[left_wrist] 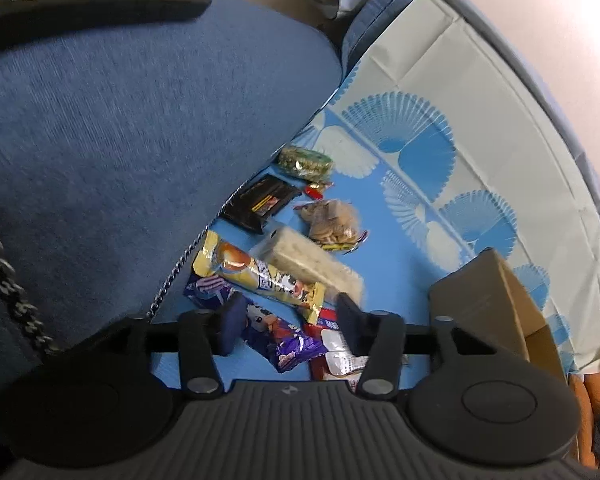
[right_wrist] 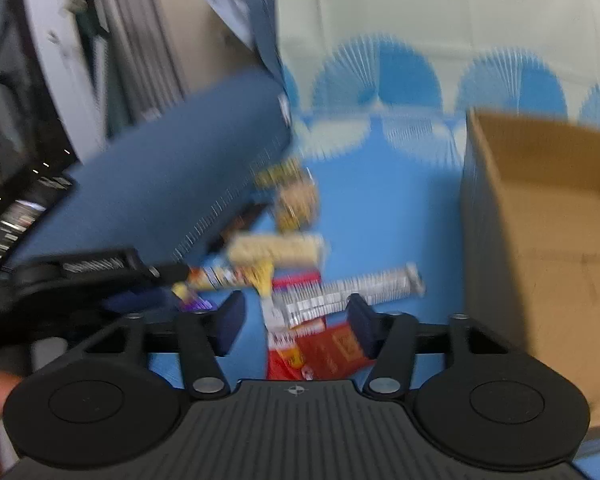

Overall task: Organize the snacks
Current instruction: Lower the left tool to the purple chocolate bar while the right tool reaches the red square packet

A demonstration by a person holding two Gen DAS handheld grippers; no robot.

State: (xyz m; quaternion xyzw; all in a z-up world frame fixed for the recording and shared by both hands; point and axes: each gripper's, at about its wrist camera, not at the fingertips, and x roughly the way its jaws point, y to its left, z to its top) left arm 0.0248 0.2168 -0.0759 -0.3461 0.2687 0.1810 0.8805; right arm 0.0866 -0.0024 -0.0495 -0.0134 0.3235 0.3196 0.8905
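Now: left gripper [left_wrist: 288, 322] spread wide, empty, over purple snack packet [left_wrist: 268, 328] | right gripper [right_wrist: 296, 320] spread wide, empty, above red packet [right_wrist: 332, 350] | snacks strewn on blue cloth [left_wrist: 396, 276] | cardboard box [right_wrist: 548, 216] beside them

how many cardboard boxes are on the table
1. The box stands open at the right of the snack pile on the blue cloth. Others could sit out of frame.
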